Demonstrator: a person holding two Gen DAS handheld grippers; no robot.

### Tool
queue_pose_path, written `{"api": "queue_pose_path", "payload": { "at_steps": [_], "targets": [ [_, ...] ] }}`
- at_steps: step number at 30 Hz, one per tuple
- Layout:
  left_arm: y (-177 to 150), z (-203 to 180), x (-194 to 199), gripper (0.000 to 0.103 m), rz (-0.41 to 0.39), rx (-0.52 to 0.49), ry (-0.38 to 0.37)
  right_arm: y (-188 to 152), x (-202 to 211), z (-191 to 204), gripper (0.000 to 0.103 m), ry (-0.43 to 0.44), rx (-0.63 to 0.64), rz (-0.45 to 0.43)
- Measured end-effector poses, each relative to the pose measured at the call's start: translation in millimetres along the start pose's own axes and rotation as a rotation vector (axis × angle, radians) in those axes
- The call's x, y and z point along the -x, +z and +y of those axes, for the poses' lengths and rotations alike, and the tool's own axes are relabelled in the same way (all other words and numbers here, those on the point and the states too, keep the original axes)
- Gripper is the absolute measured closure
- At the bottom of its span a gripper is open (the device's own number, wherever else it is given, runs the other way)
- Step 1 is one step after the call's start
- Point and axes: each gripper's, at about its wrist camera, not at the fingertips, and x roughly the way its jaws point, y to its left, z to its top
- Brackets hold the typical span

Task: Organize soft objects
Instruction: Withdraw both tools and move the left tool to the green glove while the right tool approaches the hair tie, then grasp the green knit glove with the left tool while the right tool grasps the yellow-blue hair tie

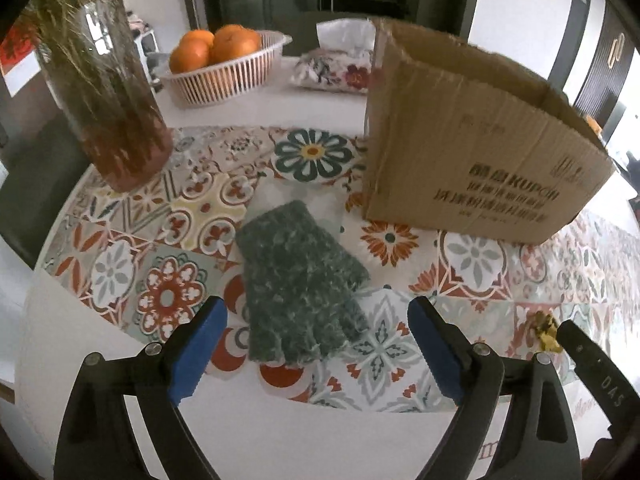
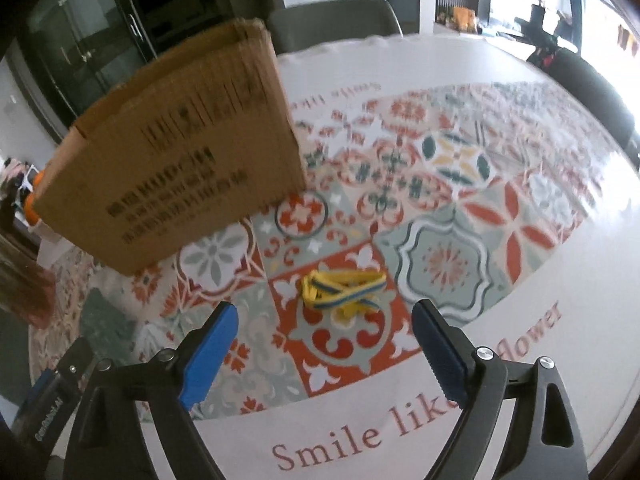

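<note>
A fuzzy dark green glove [image 1: 300,280] lies flat on the patterned tablecloth [image 1: 120,240], cuff away from me. My left gripper [image 1: 316,312] is open and empty, its blue pads either side of the glove's finger end, just above it. A yellow and blue ribbon bundle [image 2: 344,290] lies on the cloth in the right wrist view; it also shows small in the left wrist view [image 1: 546,330]. My right gripper [image 2: 324,316] is open and empty, just short of the ribbon. An open cardboard box [image 1: 472,144] stands behind the glove to the right; it also shows in the right wrist view [image 2: 180,160].
A glass vase of dried grass [image 1: 108,92] stands at the back left. A white basket of oranges [image 1: 224,68] and a floral tissue pack [image 1: 340,64] sit at the back. A grey chair [image 2: 332,20] stands beyond the table.
</note>
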Motion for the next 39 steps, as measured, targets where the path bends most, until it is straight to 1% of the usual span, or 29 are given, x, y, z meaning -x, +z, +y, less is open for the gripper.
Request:
{"api": "queue_pose_path", "payload": {
  "at_steps": [4, 7, 11, 16, 20, 23, 26, 28, 30, 32, 33, 34, 35, 39],
  "targets": [
    [1, -2, -21, 0.01, 0.059, -0.011, -0.007, -7, -17, 0, 0.013, -0.016, -0.023, 0.053],
    [0, -5, -33, 0.01, 0.085, -0.034, 0.008, -8, -29, 1, 0.013, -0.042, -0.018, 0.076],
    [3, -8, -45, 0.01, 0.1, -0.051, 0.02, -9, -41, 0, 0.013, -0.07, -0.011, 0.092],
    [7, -11, -60, 0.01, 0.127, -0.074, 0.04, -3, -54, 1, 0.013, -0.073, -0.005, 0.108],
    [8, -10, -68, 0.011, 0.142, -0.069, 0.052, 0, -63, 7, 0.014, -0.104, 0.031, 0.11],
    [8, -8, -71, 0.013, 0.147, -0.062, 0.062, 1, -69, 10, 0.015, -0.124, 0.053, 0.122],
    [7, -8, -69, 0.02, 0.137, -0.069, 0.073, -2, -71, 12, 0.019, -0.118, 0.057, 0.128],
    [7, -8, -68, 0.027, 0.13, -0.081, 0.085, -2, -73, 11, 0.022, -0.106, 0.058, 0.127],
    [6, -7, -66, 0.031, 0.121, -0.082, 0.093, 0, -74, 10, 0.033, -0.103, 0.061, 0.124],
    [5, -7, -65, 0.036, 0.118, -0.083, 0.094, -1, -73, 12, 0.041, -0.098, 0.072, 0.117],
    [5, -7, -64, 0.04, 0.115, -0.084, 0.093, 0, -72, 13, 0.046, -0.095, 0.08, 0.113],
    [5, -7, -63, 0.043, 0.112, -0.084, 0.09, -1, -71, 14, 0.049, -0.094, 0.084, 0.112],
    [4, -6, -61, 0.045, 0.109, -0.084, 0.082, -2, -70, 15, 0.051, -0.093, 0.088, 0.109],
    [3, -9, -55, 0.056, 0.091, -0.096, 0.067, -3, -67, 15, 0.054, -0.085, 0.091, 0.108]
  ]
}}
